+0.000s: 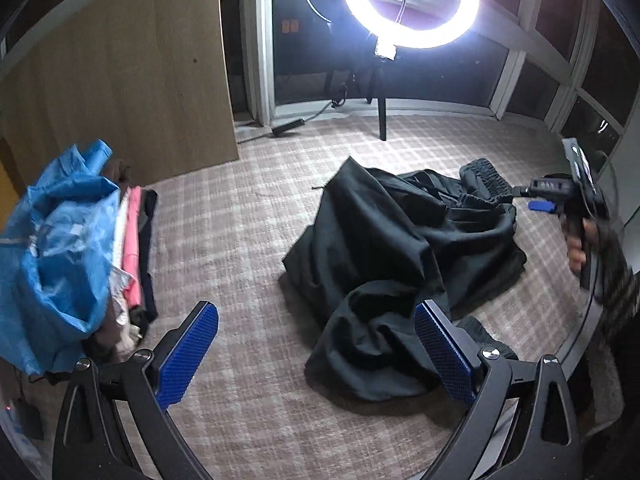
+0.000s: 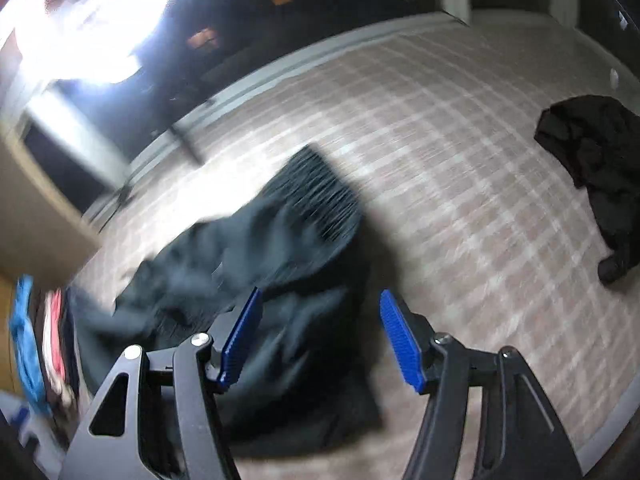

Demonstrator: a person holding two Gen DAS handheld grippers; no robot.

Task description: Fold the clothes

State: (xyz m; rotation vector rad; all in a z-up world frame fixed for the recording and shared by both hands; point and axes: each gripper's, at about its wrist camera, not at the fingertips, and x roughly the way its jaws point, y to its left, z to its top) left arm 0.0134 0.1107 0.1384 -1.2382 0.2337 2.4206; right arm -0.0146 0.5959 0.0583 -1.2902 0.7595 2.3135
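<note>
A black garment lies crumpled on the checked carpet, its ribbed elastic waistband at the far right end. My left gripper hovers open just above the garment's near edge, its right pad over the cloth and nothing between the fingers. My right gripper, held by a hand, sits beside the waistband. The right wrist view is motion-blurred. It shows the right gripper open above the same garment, with the waistband further out.
A stack of folded clothes sits at the left beside a blue plastic bag. A wooden panel stands behind them. A lit ring light on a tripod stands by the windows. Another black garment lies to the right.
</note>
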